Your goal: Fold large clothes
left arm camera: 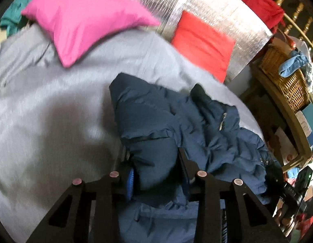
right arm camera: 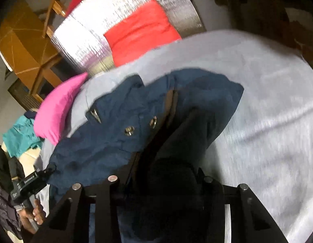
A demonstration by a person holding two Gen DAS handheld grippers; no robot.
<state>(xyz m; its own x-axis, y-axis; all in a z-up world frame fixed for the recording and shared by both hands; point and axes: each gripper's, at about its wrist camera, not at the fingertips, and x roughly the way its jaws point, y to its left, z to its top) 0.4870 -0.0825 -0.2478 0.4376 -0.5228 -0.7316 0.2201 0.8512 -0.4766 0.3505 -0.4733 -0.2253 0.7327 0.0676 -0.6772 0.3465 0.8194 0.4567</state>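
Two grippers, one navy jacket (left arm camera: 176, 125), and both have a bite of it. In the left wrist view the left gripper (left arm camera: 156, 172) sits at the bottom centre of the frame, jaws closed in on a thick puffy bulge of the fabric, with the rest of the jacket spilling crumpled toward the lower right over the grey bedsheet (left arm camera: 55, 105). In the right wrist view the right gripper (right arm camera: 166, 162) is buried in dark cloth at the bottom centre; fabric fills the space between its jaws, so it looks clamped on, though the fingertips themselves are hidden. The jacket there drapes up toward the centre, snap buttons (right arm camera: 129, 130) showing.

A pink pillow (left arm camera: 85, 20) lies at the upper left of the left view, a red cushion (left arm camera: 203, 46) at the upper right against a silver panel (left arm camera: 162, 4).

Judging by the bunched heap, this looks like the early step: lifting and spreading the jacket, no neat fold yet. The next move calls for pulling the two holds apart, laying it flat on the sheet, clear of the pillow.
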